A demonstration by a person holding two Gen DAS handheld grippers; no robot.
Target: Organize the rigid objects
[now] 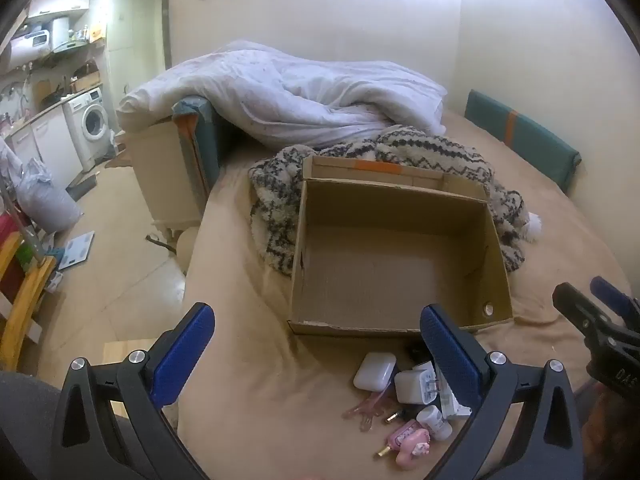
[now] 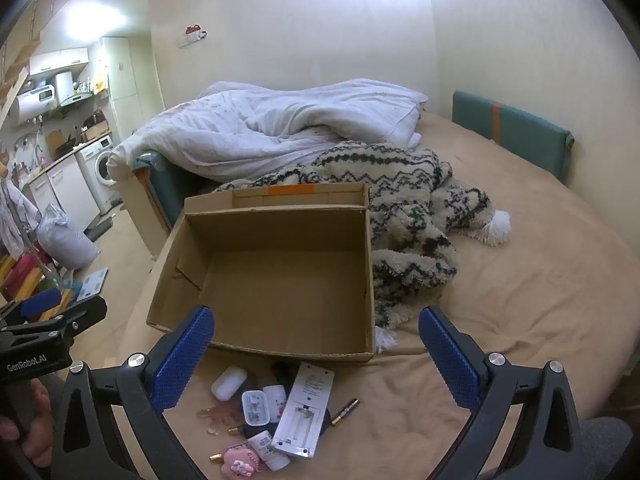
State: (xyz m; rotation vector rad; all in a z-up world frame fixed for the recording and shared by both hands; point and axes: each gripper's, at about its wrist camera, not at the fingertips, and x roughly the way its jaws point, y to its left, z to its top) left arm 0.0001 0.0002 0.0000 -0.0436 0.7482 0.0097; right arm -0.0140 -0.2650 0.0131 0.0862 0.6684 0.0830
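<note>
An open, empty cardboard box (image 1: 400,264) (image 2: 280,276) sits on the bed. In front of it lies a pile of small rigid objects: a white earbud case (image 1: 374,370) (image 2: 228,381), a white charger (image 1: 412,388) (image 2: 255,407), a white remote lying back-up (image 2: 306,410), a loose battery (image 2: 344,411), a small white bottle (image 1: 434,422) (image 2: 269,450) and a pink charm (image 1: 410,444) (image 2: 238,465). My left gripper (image 1: 316,352) is open and empty above the pile's left side. My right gripper (image 2: 316,354) is open and empty above the pile.
A black-and-cream knitted blanket (image 2: 404,208) lies beside and behind the box. A white duvet (image 2: 272,128) is heaped at the far end. The bed's left edge (image 1: 192,280) drops to the floor. A green cushion (image 2: 516,132) leans on the right wall.
</note>
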